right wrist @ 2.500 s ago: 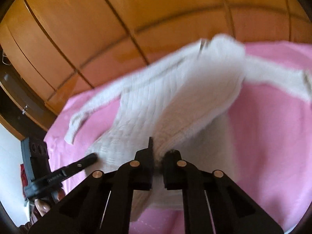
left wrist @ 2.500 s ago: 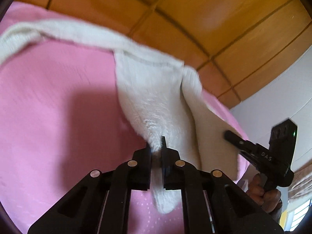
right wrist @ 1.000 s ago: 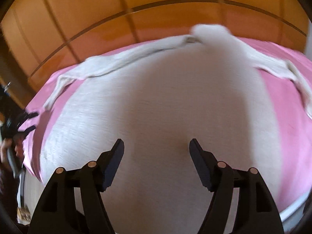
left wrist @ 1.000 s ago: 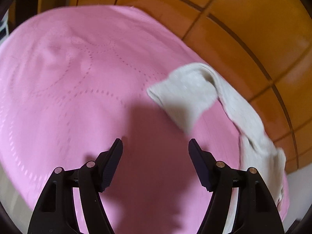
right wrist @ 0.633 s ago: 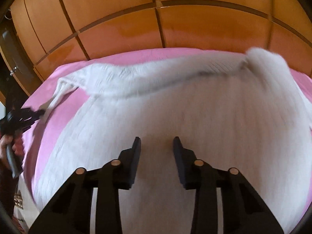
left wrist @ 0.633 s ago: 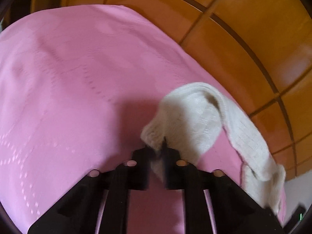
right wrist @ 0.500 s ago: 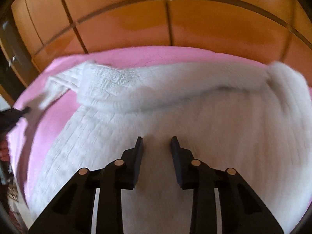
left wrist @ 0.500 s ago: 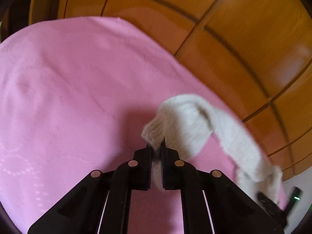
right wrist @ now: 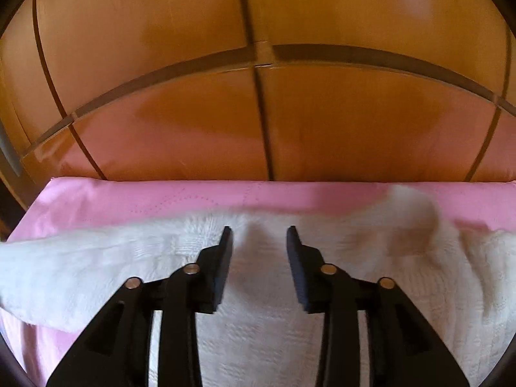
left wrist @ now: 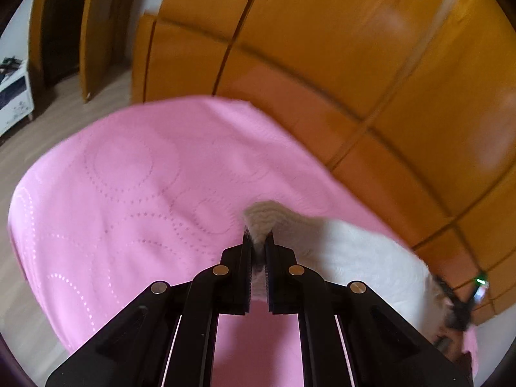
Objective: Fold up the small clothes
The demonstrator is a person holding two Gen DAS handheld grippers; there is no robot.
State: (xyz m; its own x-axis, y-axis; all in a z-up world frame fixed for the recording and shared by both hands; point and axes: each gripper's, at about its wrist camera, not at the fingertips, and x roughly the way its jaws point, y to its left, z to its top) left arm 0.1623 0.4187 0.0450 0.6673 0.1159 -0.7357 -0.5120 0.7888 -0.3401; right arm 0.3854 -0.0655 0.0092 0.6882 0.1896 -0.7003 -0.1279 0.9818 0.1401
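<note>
My sweater (right wrist: 258, 332) is a cream-white knit with a fine ribbed, wavy texture. Its body lies spread flat on the pink cover (left wrist: 113, 200), filling the near part of my right view, with the far edge a little short of the cover's back border. One sleeve (left wrist: 348, 258) is lifted off the cover at its cuff (left wrist: 261, 222), which is pinched and bunched, and the rest trails back toward the body. At the right a part humps up; blurred, probably a fold or the other sleeve.
</note>
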